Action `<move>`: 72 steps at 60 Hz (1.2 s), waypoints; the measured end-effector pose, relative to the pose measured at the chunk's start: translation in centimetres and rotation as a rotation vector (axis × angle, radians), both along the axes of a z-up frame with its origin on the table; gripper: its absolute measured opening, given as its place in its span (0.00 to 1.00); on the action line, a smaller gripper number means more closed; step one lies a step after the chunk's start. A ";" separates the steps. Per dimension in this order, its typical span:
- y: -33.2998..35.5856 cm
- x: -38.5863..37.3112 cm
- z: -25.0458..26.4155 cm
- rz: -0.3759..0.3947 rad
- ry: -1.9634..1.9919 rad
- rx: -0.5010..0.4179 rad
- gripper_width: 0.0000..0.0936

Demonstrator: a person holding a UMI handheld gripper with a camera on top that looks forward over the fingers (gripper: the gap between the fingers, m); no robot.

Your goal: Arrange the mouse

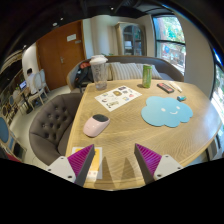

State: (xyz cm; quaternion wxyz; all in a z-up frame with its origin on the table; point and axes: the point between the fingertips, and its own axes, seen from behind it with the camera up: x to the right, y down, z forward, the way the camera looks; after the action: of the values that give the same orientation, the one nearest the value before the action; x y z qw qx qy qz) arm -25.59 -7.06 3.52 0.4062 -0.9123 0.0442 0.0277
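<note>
On the round table [125, 135], the white mouse [96, 125] lies ahead and slightly left of the gripper [114, 158], whose fingers stand wide apart, holding nothing. The mouse's long axis seems to run across the view. Beyond: a printed sheet [117, 97], text unreadable, then a blue cloud-shaped mat [167, 111] well right.

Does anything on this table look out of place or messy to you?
Only the mouse: it lies on bare wood near the table edge, well apart from the blue cloud-shaped mat. Nothing looks spilled or broken. The open gripper holds nothing.
</note>
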 end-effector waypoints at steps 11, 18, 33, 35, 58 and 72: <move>4.5 -6.4 -2.4 0.041 0.025 0.032 0.88; 7.0 -7.2 -4.2 0.026 -0.009 0.024 0.88; 11.7 -7.4 -5.0 0.001 -0.054 0.050 0.87; 12.2 -7.6 -5.0 0.012 -0.062 0.049 0.87; 16.0 -7.4 -5.1 0.134 -0.032 0.071 0.61; 15.3 -7.3 -4.6 0.285 0.029 -0.041 0.47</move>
State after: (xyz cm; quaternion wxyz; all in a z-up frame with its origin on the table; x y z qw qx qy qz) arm -32.86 8.24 -1.03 0.3788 -0.9169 -0.0794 0.0973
